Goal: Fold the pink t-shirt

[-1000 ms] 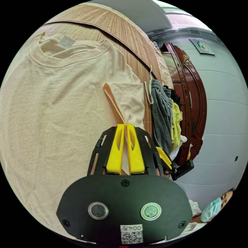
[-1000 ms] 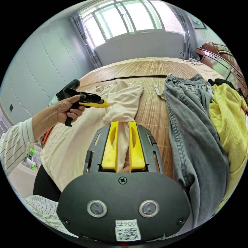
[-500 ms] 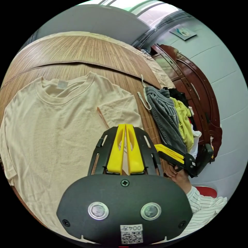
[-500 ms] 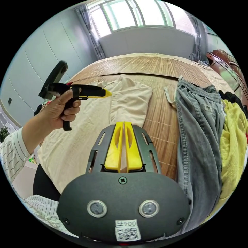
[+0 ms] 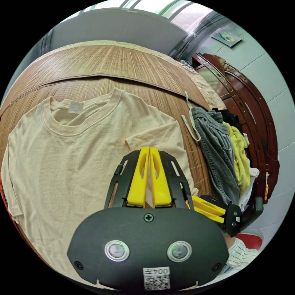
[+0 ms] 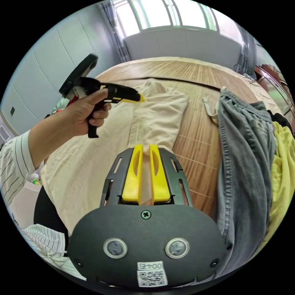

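Pale pinkish-beige t-shirt [image 5: 70,159] spread flat, front up, on a bed w/ a woven bamboo mat [image 5: 123,67]. Long axis running collar-to-hem: collar [image 5: 76,118] toward the far edge of the bed, under the window [image 6: 166,15]; hem toward the near edge, by the person. One sleeve [image 5: 159,138] folded in over the chest, on the side nearest the clothes pile; other sleeve lying flat at the opposite side.

Left gripper [image 5: 149,152] raised above the shirt near the folded sleeve, yellow jaws pressed together at the tips, nothing clearly caught between them. Same gripper seen in right gripper view, held in a hand [image 6: 87,112] w/ striped cuff, poised over the collar area, apart from the cloth.

Right gripper [image 6: 143,149] low over the shirt's side edge below the folded sleeve, jaws close w/ a narrow gap; can't tell whether fabric is pinched.

Beside the shirt, apart from it: grey jeans [image 6: 242,153], then a yellow garment [image 6: 282,172] toward the side edge of the bed. Dark red wooden headboard [image 5: 245,101] beyond the pile. Grey-white walls, curtains at the window.
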`<state>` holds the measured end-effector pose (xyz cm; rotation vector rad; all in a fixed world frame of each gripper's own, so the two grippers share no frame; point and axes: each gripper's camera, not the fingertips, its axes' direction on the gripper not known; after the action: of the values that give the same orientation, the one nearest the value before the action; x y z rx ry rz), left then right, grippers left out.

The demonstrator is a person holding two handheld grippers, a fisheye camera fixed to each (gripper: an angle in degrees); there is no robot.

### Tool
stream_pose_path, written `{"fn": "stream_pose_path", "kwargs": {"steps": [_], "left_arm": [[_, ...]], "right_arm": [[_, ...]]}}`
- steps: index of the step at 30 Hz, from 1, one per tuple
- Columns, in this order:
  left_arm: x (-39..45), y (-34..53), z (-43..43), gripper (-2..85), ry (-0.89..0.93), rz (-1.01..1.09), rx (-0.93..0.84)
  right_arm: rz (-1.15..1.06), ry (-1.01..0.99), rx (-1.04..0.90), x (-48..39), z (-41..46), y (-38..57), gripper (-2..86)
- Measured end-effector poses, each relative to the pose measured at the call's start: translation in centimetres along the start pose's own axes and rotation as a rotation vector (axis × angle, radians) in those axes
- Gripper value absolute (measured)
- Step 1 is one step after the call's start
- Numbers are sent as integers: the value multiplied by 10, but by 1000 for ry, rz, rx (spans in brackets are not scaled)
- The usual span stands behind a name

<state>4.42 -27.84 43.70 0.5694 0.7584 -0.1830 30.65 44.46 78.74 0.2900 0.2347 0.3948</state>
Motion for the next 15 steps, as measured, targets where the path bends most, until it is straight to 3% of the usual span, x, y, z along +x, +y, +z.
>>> {"fn": "stream_pose_path", "kwargs": {"steps": [2, 7, 11, 15], "left_arm": [[13, 18, -14, 1, 49, 48, -43], [61, 87, -10, 1, 10, 245, -205], [53, 104, 0, 1, -24, 223, -249], [29, 109, -20, 1, 53, 140, -229]], "right_arm": [[48, 22, 79, 16, -22, 13, 7], [104, 26, 65, 29, -20, 11, 0], [-21, 108, -48, -3, 7, -3, 15], [-53, 142, -109, -13, 20, -4, 32]]}}
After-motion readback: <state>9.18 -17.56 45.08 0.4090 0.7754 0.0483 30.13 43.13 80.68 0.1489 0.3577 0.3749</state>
